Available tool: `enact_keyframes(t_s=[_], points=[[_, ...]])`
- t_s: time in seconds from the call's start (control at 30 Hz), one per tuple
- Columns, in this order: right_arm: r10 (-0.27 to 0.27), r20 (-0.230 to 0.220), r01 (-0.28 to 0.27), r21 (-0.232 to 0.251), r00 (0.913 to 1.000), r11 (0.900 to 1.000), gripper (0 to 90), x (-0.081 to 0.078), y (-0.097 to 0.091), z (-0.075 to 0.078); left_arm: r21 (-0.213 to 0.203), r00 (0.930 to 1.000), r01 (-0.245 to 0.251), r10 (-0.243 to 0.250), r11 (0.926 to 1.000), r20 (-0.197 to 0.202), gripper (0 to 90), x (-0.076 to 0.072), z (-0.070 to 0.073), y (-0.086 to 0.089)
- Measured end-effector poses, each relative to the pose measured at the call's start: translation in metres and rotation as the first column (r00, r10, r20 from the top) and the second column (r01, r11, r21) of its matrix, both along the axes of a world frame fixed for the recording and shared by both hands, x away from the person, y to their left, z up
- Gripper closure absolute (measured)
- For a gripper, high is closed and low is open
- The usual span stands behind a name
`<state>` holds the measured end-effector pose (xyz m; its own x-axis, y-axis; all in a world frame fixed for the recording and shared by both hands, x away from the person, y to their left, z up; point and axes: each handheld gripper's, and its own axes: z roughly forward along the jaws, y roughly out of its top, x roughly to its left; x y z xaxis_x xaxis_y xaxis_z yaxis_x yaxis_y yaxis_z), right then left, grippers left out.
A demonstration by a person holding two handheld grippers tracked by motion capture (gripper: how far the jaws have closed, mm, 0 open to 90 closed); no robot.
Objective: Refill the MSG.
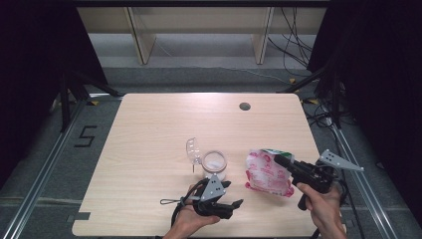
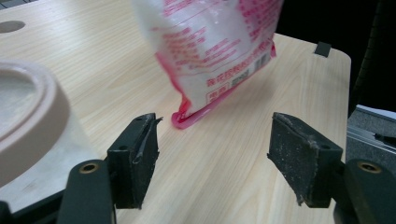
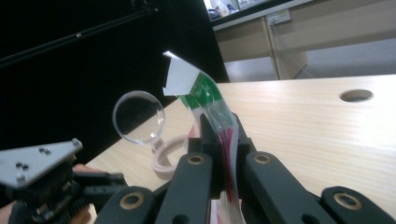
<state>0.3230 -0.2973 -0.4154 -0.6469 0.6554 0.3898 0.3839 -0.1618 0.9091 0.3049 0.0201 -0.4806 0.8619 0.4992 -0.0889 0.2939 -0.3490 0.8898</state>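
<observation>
Pinching the pink bag by its top edge, the right gripper has its fingers clamped on the film so the bag hangs, bottom touching the worktop right of the jar. Nearby, the left gripper waits with fingers spread wide, holding nothing, likely ready to assist.

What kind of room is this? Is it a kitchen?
Probably not a kitchen; it looks like a lab or recording studio. Black curtains hang around the wooden table, cables trail over the floor, and metal rails run beside it.
</observation>
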Motion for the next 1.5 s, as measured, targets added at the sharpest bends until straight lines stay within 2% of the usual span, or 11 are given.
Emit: enact_keyframes(t_s=[0.2,0.23,0.27,0.43,0.7,0.8,0.83,0.9,1.1,1.47,1.5], points=[[-0.031,-0.010,0.031,-0.003,0.9995,0.9995,90.0,-0.007,-0.019,-0.012,0.009,0.9990,-0.041,0.041,0.9991,0.017,32.4,0.000,-0.002,0.013],[-0.055,-0.057,0.056,0.005,0.9968,0.9984,90.0,-0.011,-0.020,-0.012,0.010,0.9990,-0.042,0.042,0.9991,0.014,32.2,0.000,0.000,0.016],[-0.058,-0.026,0.058,0.009,0.9980,0.9983,90.0,-0.010,-0.024,-0.016,-0.003,0.9989,-0.046,0.046,0.9990,0.009,32.1,-0.002,0.001,0.017],[-0.093,-0.060,0.094,0.015,0.9939,0.9955,90.0,-0.010,-0.033,-0.023,-0.002,0.9984,-0.050,0.050,0.9987,0.027,32.0,-0.002,0.003,0.024],[-0.119,-0.060,0.120,0.021,0.9911,0.9925,90.0,-0.007,-0.045,-0.034,0.014,0.9971,-0.074,0.074,0.9972,0.020,31.4,-0.002,0.002,0.036],[-0.118,-0.067,0.120,0.036,0.9908,0.9921,90.0,-0.006,-0.045,-0.035,0.015,0.9966,-0.079,0.080,0.9967,-0.020,28.2,0.001,0.001,0.041],[-0.120,-0.072,0.121,0.020,0.9902,0.9924,90.0,-0.007,-0.046,-0.035,0.035,0.9963,-0.084,0.085,0.9958,-0.010,28.4,0.001,0.002,0.045],[-0.124,-0.058,0.125,0.011,0.9905,0.9921,90.0,-0.006,-0.048,-0.036,0.014,0.9953,-0.097,0.097,0.9952,-0.011,28.8,0.001,0.002,0.048],[-0.160,-0.080,0.161,0.013,0.9839,0.9868,90.0,0.000,-0.052,-0.040,0.026,0.9942,-0.106,0.107,0.9940,-0.009,28.6,0.003,0.004,0.059],[-0.231,-0.106,0.229,-0.028,0.9673,0.9731,90.0,0.012,-0.057,-0.047,0.030,0.9831,-0.182,0.183,0.9828,-0.010,28.3,0.012,0.011,0.081],[-0.237,-0.090,0.233,-0.055,0.9673,0.9709,90.0,0.013,-0.058,-0.047,0.029,0.9831,-0.183,0.183,0.9827,-0.008,28.3,0.013,0.012,0.083]])
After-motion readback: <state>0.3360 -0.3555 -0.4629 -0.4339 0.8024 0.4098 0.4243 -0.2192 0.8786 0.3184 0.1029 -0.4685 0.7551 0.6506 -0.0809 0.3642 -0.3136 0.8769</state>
